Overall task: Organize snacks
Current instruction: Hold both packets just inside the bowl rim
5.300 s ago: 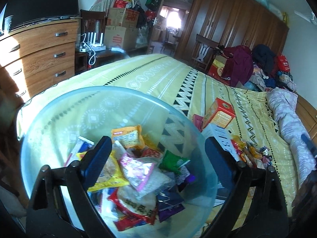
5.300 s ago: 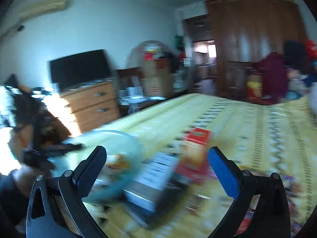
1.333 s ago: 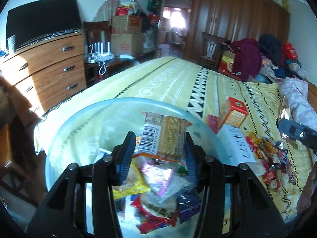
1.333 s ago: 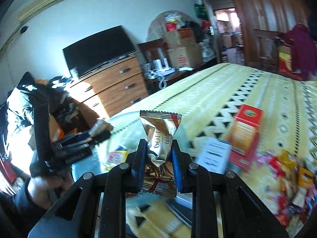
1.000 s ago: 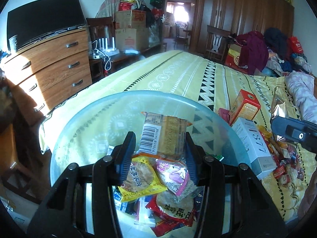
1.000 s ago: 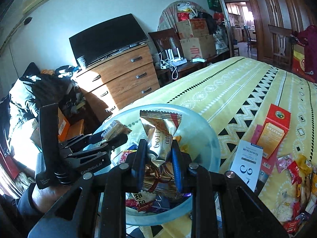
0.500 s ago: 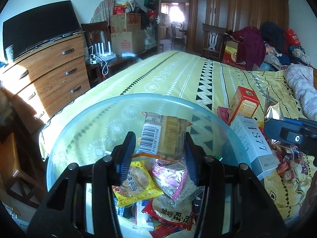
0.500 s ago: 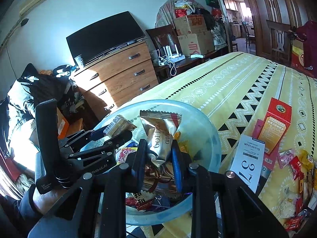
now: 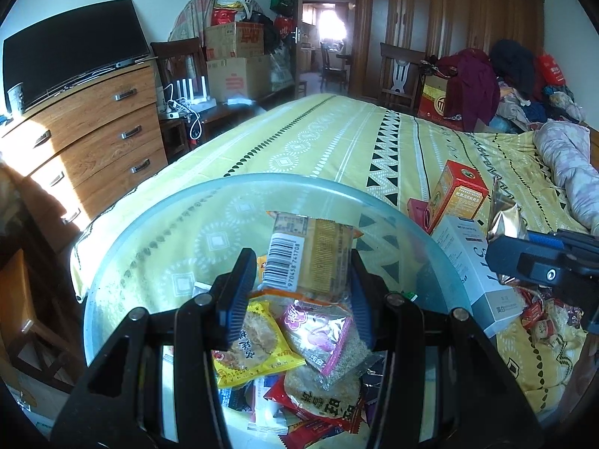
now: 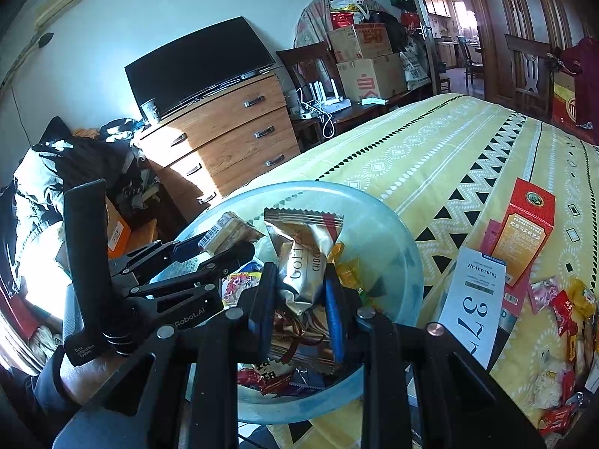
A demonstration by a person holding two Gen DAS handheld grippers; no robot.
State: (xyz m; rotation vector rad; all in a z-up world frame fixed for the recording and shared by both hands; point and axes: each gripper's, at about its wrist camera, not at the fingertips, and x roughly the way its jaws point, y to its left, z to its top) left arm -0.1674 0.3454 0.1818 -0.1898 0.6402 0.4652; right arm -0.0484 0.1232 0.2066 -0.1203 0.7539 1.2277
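**Snacks held over the basin, both grippers loaded**

Bedspread [image 9: 337, 142], yellow and patterned, fills the middle of both views. Translucent blue basin [image 9: 123, 247] sits at the lower centre of the left-wrist view, at the bed's near edge, and already holds a heap of packets [image 9: 307, 359]. A white carton [image 10: 475, 299] and a red-orange box [image 10: 528, 232] stand just beside the basin at centre right of the right-wrist view; loose wrapped snacks [image 10: 561, 321] lie scattered at the lower right, not yet gathered.

Left gripper [image 9: 299, 284], lower centre of its own view, is clamped on a barcoded biscuit packet [image 9: 310, 254] above the basin's contents. Right gripper [image 10: 299, 292], lower centre of its view, pinches a gold foil snack [image 10: 303, 262] above the same basin.

Step in hand, as judged: releasing both packets into the basin. To do it well, each packet should be well inside the rim before the fingers part, and low enough to settle on the heap, not bounce out. The two tools are close together over the basin, so opening one at a time would likely avoid a collision. The foil wrapper looks slippery and may cling to a pad; a full opening should free it.
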